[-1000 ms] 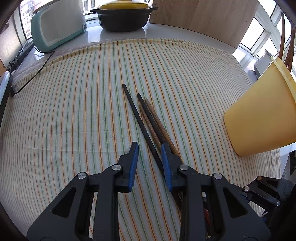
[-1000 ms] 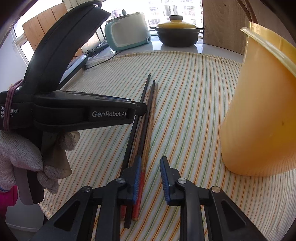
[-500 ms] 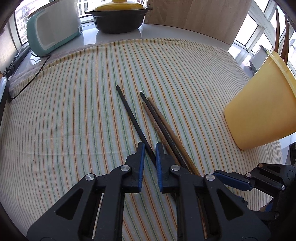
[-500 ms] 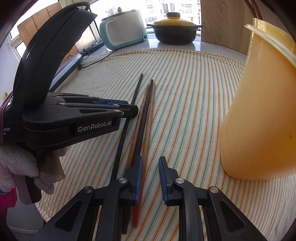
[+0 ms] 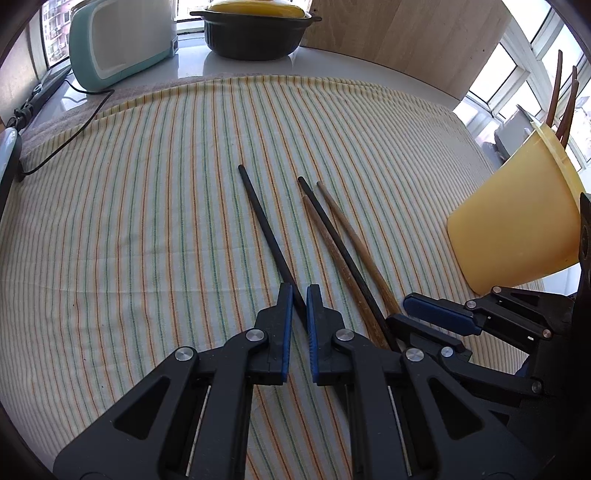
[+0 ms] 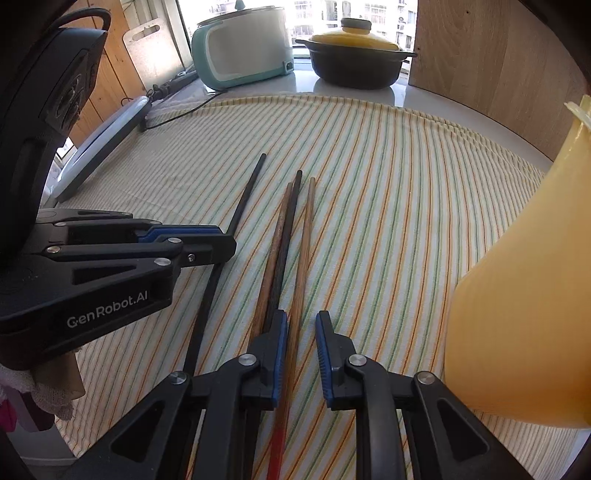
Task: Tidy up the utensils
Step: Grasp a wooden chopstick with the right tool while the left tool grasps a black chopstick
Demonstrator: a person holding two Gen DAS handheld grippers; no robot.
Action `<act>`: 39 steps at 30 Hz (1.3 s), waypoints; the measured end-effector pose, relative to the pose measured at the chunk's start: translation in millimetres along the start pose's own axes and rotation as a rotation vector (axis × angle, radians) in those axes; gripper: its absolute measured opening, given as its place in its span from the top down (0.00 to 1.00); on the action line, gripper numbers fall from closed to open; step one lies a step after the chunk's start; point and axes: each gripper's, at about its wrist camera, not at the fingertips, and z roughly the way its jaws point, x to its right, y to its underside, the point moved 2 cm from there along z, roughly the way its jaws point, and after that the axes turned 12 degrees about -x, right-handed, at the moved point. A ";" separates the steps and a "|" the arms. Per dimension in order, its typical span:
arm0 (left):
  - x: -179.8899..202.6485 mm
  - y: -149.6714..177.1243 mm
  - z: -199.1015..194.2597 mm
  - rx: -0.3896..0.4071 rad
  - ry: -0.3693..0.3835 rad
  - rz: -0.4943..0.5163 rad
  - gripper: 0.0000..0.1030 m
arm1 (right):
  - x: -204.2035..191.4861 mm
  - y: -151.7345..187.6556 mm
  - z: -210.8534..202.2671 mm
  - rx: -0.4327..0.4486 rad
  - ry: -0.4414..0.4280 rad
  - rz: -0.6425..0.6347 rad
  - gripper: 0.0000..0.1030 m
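Observation:
Several chopsticks lie on a striped cloth point(image 5: 147, 221). My left gripper point(image 5: 300, 295) is shut on a black chopstick point(image 5: 266, 225), which angles away to the left of the others. A second black chopstick point(image 6: 286, 236) lies between two wooden ones point(image 6: 307, 236). Over the near ends of these my right gripper point(image 6: 301, 321) points down with a gap between its jaws. The right-hand wooden chopstick passes through that gap beside the left pad, unpinched. A tilted yellow cup point(image 5: 517, 229) at the right holds brown utensils point(image 5: 561, 103).
At the back stand a teal appliance point(image 5: 118, 40), a black pot with a yellow lid point(image 5: 255, 29) and a wooden board point(image 5: 406, 37). A black cable point(image 5: 74, 129) runs along the cloth's left edge. A gloved hand point(image 6: 37, 387) holds the left gripper.
The left jaws have closed around the black chopstick, and its far end has swung left, away from the other three. The right gripper has slid along the chopsticks, its jaws slightly narrower.

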 end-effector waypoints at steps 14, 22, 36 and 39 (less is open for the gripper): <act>-3.2 11.8 -1.3 -0.019 -0.051 0.079 0.92 | 5.7 13.1 -3.3 -0.024 -0.098 0.099 0.96; -16.4 40.3 -11.7 -0.059 -0.083 0.155 0.93 | -13.4 32.5 -5.1 -0.038 -0.155 0.108 0.96; -24.3 9.6 -4.9 -0.048 -0.075 0.073 0.92 | -16.7 -22.8 6.0 -0.081 -0.003 0.021 0.90; -25.7 5.9 -4.4 -0.038 -0.075 0.072 0.92 | -18.7 -32.2 8.2 -0.086 0.019 0.010 0.90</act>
